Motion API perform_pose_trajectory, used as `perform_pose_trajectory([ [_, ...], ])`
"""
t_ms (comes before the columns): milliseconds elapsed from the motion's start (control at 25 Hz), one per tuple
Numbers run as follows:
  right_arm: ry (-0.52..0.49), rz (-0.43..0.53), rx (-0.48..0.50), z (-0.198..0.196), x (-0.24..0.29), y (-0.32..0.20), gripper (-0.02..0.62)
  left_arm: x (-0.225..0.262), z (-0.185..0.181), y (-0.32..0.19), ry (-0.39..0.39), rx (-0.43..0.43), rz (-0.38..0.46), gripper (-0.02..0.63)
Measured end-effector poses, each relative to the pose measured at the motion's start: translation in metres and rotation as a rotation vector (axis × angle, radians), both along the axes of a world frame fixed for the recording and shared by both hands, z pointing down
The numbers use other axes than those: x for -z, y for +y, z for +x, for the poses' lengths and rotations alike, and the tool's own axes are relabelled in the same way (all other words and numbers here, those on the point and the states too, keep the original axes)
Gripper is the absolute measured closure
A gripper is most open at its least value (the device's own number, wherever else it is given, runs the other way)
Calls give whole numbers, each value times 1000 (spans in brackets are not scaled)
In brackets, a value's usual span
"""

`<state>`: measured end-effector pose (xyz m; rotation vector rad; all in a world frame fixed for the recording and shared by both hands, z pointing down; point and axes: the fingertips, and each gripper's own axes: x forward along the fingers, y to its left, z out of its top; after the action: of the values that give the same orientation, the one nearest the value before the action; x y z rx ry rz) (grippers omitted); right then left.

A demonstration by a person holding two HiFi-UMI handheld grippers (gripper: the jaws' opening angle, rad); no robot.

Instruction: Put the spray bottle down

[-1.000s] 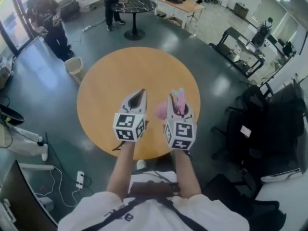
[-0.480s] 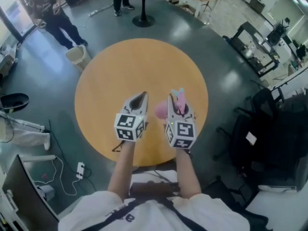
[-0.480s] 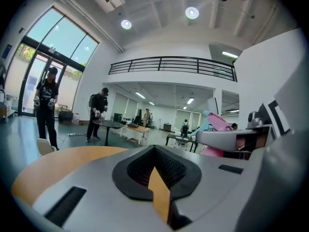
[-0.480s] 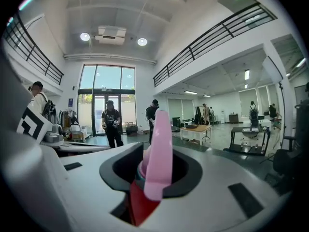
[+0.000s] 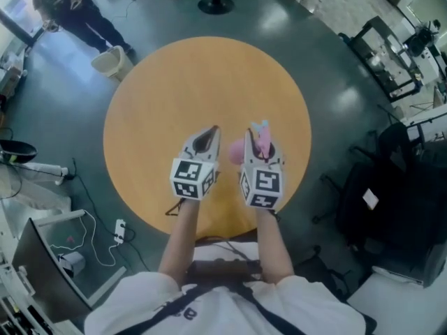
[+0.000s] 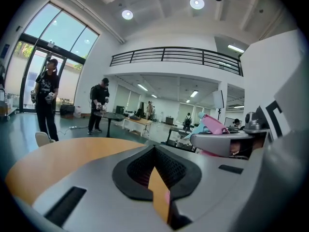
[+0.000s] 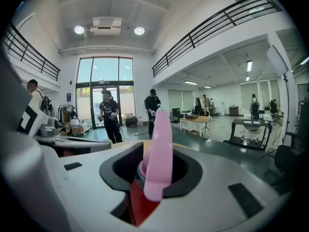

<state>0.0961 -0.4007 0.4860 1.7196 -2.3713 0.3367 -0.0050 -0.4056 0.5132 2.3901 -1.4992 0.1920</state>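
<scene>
A pink spray bottle [image 5: 236, 155] with a pale blue nozzle hangs over the near part of the round wooden table [image 5: 174, 89]. My right gripper [image 5: 257, 138] is shut on it near the neck. In the right gripper view the pink trigger head [image 7: 157, 144] stands upright between the jaws of that gripper [image 7: 152, 166], with a red part below it. My left gripper [image 5: 211, 132] hovers just left of the bottle, its fingers meeting at a point with nothing in them. In the left gripper view, that gripper [image 6: 155, 149] sees the bottle [image 6: 216, 125] to its right.
A pale bin [image 5: 110, 61] stands on the floor by the table's far left edge, near a person [image 5: 66, 5]. Black chairs and bags [image 5: 391, 187] crowd the right side. A power strip and cables [image 5: 117, 232] lie on the floor at the near left.
Both grippers have moved forward over the table and sunk lower, staying side by side. The right gripper's hold on the bottle is unchanged.
</scene>
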Motion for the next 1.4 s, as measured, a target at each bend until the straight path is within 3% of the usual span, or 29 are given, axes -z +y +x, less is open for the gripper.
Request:
perform_pose_trajectory([
  [440,56,-117,-7,14,-75,-52,466,-59,-1,-42,-18,33,-116,595],
  [800,76,-105,-37,21,-92,-89,466,-82,-8,-53,-22,73,-172,595],
  [1400,110,-17,18,-5,-98,-170,467,-99,-11,-64,-3,113,-208,595],
])
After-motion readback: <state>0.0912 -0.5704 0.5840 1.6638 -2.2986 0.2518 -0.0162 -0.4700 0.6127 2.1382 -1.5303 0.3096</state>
